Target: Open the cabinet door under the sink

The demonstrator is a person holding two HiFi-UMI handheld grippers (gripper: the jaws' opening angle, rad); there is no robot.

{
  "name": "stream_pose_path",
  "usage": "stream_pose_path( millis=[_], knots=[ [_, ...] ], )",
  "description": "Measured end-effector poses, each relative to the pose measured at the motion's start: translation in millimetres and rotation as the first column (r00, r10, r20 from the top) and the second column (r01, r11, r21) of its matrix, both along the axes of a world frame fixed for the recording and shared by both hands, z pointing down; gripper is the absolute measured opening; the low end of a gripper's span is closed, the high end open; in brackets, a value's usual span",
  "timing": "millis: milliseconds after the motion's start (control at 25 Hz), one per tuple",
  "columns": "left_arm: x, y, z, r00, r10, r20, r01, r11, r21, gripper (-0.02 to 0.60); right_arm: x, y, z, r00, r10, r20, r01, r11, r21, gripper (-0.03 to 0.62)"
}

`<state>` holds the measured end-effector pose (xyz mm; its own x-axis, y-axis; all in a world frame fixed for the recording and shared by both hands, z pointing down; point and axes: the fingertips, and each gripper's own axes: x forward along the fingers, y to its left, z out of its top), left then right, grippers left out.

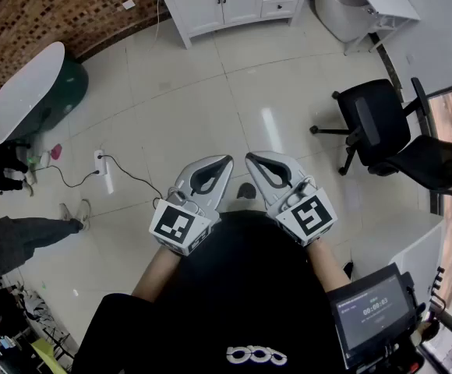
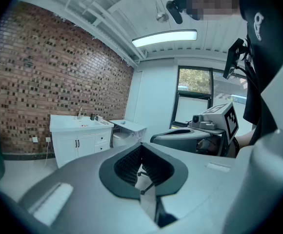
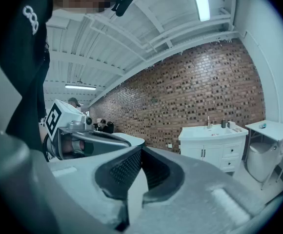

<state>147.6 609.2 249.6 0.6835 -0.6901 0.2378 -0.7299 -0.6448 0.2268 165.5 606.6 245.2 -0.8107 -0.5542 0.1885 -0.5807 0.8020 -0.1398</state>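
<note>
Where tiles [image 1: 210, 92] gleam, brick wall [image 1: 54, 6], white vanity [image 1: 226, 2]

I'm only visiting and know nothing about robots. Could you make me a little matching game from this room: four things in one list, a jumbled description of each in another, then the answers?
Things:
1. sink cabinet
2. office chair
3. power strip
4. oval table

Descriptions:
A. black, on the right of the head view
B. white, lying flat on the floor
C. white top, dark green base, beside the brick wall
D. white, its doors shut, at the far end of the room

Pairs: 1-D, 2-A, 3-B, 4-C.
</note>
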Motion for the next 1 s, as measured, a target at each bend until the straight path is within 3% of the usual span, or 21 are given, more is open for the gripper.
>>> stream_pose_path(
  millis=[240, 440, 640, 1000],
  knots=[
    [14.1, -13.5, 1.0, 1.000, 0.028, -0.001, -0.028, 1.000, 0.005, 0.017, 6.5, -22.7, -0.7, 1.000, -0.009, 0.009, 0.009, 1.000, 0.018, -0.008],
    [3.2, -64.4, 6.1, 0.999, 0.043, -0.016, -0.043, 0.999, -0.014, 0.017, -7.3, -75.9, 12.0, 1.000, -0.012, -0.016, 0.012, 1.000, 0.013, -0.008],
    [-19.5, -134.8, 25.3, 0.991, 0.121, -0.057, -0.121, 0.993, 0.007, 0.017, -37.6, -147.5, 28.2, 0.998, 0.008, -0.061, -0.006, 1.000, 0.018, -0.008],
    [-82.0, -299.8, 22.1, 0.970, 0.209, -0.122, -0.215, 0.976, -0.036, 0.017, -96.9, -322.6, 14.2, 0.990, 0.079, -0.115, -0.077, 0.997, 0.024, -0.008]
  ],
)
